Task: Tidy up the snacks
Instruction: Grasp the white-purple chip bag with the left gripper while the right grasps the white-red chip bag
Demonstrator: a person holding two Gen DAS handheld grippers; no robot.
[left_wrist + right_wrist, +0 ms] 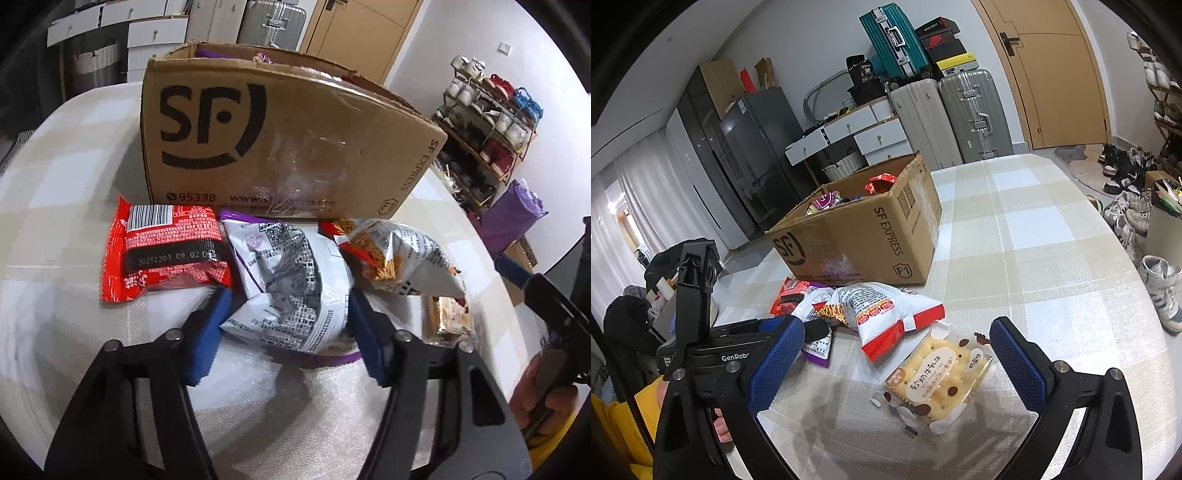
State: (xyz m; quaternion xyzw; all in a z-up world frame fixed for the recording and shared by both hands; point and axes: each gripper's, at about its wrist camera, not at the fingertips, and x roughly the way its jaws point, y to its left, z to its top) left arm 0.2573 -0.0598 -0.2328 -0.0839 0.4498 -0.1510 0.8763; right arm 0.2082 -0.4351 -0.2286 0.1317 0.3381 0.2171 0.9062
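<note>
Blue fingers (216, 317) apparently pinching crumpled white-purple snack bag (291, 280).

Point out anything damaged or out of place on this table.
The cardboard box has a torn, ragged top edge. Four snack packets lie loose in front of it, including the red packet and cracker pack. Nothing spilled.
</note>
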